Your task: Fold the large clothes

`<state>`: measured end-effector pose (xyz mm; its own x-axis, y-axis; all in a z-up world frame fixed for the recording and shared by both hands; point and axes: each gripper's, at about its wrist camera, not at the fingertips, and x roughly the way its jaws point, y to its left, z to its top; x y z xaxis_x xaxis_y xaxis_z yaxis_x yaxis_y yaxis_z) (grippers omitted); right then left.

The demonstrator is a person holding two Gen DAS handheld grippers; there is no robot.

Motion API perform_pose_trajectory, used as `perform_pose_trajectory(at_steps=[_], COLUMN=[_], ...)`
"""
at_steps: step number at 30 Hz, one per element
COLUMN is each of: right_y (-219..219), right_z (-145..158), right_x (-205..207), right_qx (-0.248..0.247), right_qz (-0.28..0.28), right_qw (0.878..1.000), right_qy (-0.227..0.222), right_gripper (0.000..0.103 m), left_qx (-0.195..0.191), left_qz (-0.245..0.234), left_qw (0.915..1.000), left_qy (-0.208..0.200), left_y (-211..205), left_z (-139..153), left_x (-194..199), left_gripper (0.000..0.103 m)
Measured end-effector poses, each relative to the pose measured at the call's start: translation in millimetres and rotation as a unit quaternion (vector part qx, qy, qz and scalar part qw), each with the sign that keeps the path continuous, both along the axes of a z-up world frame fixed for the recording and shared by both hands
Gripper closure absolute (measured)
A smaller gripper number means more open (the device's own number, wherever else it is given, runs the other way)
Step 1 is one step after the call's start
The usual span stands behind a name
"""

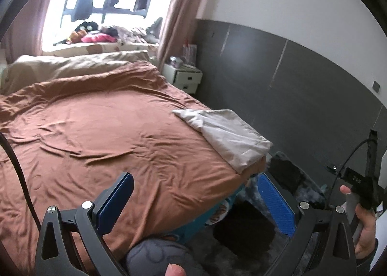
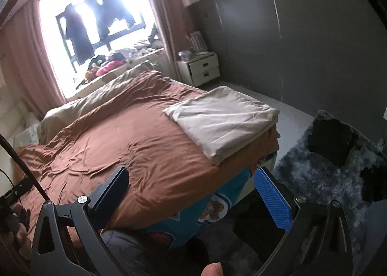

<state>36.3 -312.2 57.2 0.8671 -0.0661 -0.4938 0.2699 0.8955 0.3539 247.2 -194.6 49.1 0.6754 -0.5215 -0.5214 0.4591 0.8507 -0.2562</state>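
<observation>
A folded beige cloth (image 1: 227, 137) lies on the near right corner of the bed, on the brown cover (image 1: 104, 130); it also shows in the right wrist view (image 2: 222, 118). My left gripper (image 1: 196, 201) is open and empty, held over the bed's near edge, a little short of the cloth. My right gripper (image 2: 193, 196) is open and empty, over the bed's corner below the cloth. Dark clothes (image 2: 331, 140) lie on the floor rug at the right.
A white nightstand (image 1: 185, 77) stands by the grey wall past the bed. A shaggy grey rug (image 2: 321, 186) lies right of the bed. Beige bedding (image 1: 72, 63) and a cluttered window sill (image 1: 108, 39) lie at the far end.
</observation>
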Motion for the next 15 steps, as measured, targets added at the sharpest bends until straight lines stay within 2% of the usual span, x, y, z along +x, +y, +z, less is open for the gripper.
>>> perform_pose_trajectory(at_steps=[7, 15], right_y=[29, 57], right_z=[-10, -22], right_x=[-28, -65], right_qx=[-0.028, -0.051], right_qz=[0.030, 0.052], right_qw=[0.999, 0.997], right_qy=[-0.014, -0.036], right_gripper=[0.000, 0.000], left_qx=[0.004, -0.008], left_qz=[0.035, 0.074], left_qw=[0.9988, 0.9963], left_qy=[-0.035, -0.043], left_y=[39, 77], left_z=[2, -10], left_x=[-53, -98], left_gripper=[0.000, 0.000])
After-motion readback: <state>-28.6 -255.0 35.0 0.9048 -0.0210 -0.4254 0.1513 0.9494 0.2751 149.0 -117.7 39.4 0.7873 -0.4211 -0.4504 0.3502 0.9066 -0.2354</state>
